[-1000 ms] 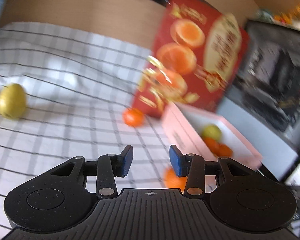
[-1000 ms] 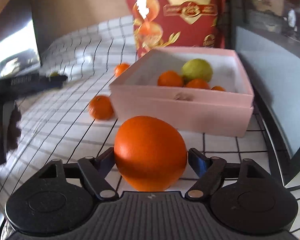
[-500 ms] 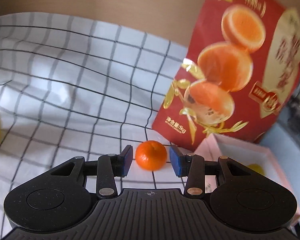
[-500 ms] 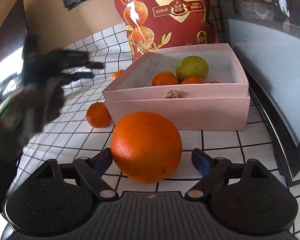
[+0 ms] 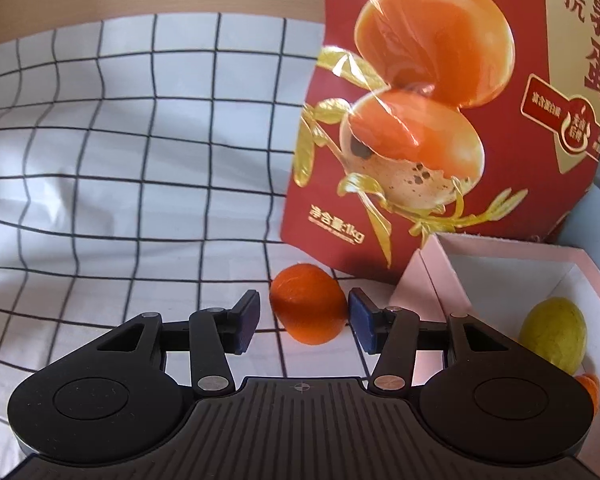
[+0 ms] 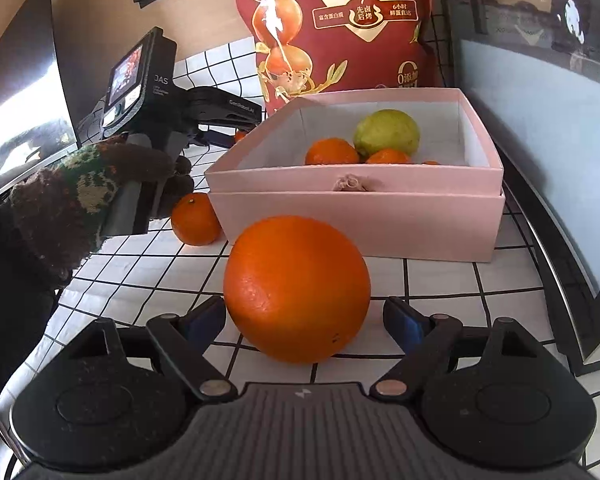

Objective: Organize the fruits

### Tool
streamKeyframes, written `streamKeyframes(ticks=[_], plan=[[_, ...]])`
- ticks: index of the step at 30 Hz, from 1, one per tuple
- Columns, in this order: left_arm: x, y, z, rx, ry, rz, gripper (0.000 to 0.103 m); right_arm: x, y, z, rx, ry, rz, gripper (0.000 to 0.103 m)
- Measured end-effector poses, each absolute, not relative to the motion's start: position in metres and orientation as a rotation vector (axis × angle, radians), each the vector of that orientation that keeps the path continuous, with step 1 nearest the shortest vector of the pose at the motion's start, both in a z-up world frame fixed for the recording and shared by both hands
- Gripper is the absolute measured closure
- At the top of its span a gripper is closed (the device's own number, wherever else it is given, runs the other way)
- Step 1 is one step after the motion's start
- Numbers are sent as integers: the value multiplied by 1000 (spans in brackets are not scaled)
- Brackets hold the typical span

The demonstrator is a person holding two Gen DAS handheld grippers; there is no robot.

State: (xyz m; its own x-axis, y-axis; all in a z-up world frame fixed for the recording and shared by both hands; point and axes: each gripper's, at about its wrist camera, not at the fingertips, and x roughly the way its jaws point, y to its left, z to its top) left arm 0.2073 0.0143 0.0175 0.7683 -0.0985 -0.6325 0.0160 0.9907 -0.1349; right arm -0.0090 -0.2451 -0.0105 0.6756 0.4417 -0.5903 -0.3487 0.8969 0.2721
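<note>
My left tongs (image 5: 302,316) have just been opening; a small tangerine (image 5: 308,303) sits between the tips on the checked cloth (image 5: 100,160). The right pad is just beside the peel and the left pad stands clear, so nothing is gripped. That tangerine lies at the foot of the red bag (image 5: 440,100), just beside the corner of the pink box (image 5: 428,276). My right tongs (image 6: 304,318) are spread wide around a big orange (image 6: 297,288) resting on the cloth in front of the box; there is a gap on both sides, so they're released, not clamped. Right view: the box (image 6: 356,208) holds a yellow-green citrus fruit (image 6: 386,132) and several tangerines (image 6: 332,152) toward its far side. Another tangerine (image 6: 196,219) lies on the cloth at the box's near left corner, beside my gloved left hand (image 6: 100,184). From this side my left tongs' tips are hidden behind the box edge.
</note>
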Motion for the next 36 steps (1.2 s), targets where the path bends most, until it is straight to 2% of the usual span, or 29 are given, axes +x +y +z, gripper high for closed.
streamKeyframes(ticks=[2, 10, 15, 21, 28, 32, 36], plan=[[203, 16, 18, -123, 685, -89, 56, -9, -245, -11, 142, 700, 446, 17], [122, 50, 24, -148, 669, -186, 57, -8, -249, -10, 162, 701, 450, 16], [38, 78, 34, -218, 568, -204, 57, -7, -249, -11, 161, 703, 446, 15], [-29, 54, 32, -179, 586, -270, 57, -7, -240, -10, 105, 707, 424, 14], [-41, 20, 10, -94, 596, -296, 57, -6, -233, -11, 51, 713, 396, 11], [-43, 13, 8, -88, 589, -280, 57, -4, -231, -11, 37, 727, 426, 1], [-38, 8, 6, -92, 615, -283, 57, -5, -220, -12, -49, 746, 427, 0]])
